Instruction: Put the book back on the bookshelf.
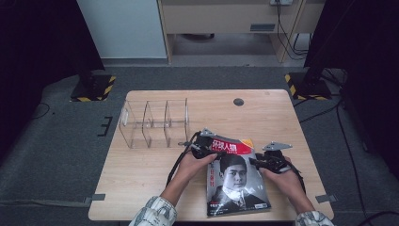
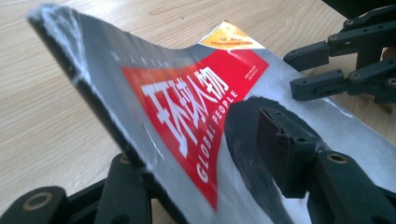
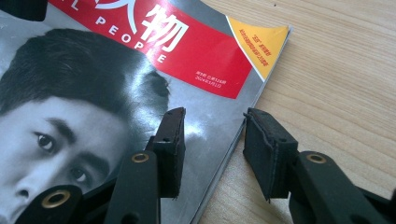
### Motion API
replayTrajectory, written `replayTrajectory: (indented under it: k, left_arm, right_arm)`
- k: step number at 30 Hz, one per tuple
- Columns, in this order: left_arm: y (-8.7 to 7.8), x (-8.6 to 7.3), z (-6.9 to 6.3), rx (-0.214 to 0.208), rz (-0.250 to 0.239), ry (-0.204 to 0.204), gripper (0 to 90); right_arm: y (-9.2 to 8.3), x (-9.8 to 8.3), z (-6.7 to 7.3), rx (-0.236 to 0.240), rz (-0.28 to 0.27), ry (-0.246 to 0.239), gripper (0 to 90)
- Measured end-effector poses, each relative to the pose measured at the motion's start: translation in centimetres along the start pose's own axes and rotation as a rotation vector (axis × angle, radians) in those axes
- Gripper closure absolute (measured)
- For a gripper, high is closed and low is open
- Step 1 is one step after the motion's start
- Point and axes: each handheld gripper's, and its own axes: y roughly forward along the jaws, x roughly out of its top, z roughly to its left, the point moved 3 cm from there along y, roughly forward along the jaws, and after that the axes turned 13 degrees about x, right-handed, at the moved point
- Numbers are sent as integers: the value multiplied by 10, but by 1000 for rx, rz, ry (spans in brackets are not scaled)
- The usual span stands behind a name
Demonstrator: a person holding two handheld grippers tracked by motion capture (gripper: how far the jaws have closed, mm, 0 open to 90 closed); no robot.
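Though creased, glossy red-banner mag (image 1: 235, 176)

- The magazine (image 2: 196, 107) has a red band across the top of its cover, with large white Chinese characters; in the left claw view they read 环球人物.
- Under those characters, on the same red band, stand the white capitals "GLOBAL PEOPLE"; the right claw view shows only "PEOPLE" and the last characters 人物.
- At the right end of the red band is fine white print, too small to read.
- The orange corner patch (image 3: 259, 39) at the cover's top right carries small print, not legible.
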Motion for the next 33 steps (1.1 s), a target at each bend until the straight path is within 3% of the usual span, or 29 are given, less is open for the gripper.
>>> replayTrajectory:
  k: [10, 23, 30, 33]
  left_arm:
    - [9, 12, -5, -11, 15, 22, 522]
    - [13, 14, -7, -11, 34, 32, 566]
    - [11, 14, -7, 8, 24, 36, 713]
    - [9, 15, -6, 12, 14, 18, 765]
  right_arm:
    - [0, -1, 1, 14, 0, -10, 588]
    - [1, -1, 3, 27, 1, -17, 588]
    - [1, -1, 3, 27, 0, -13, 580]
    - [1, -1, 3, 22, 1, -7, 550]
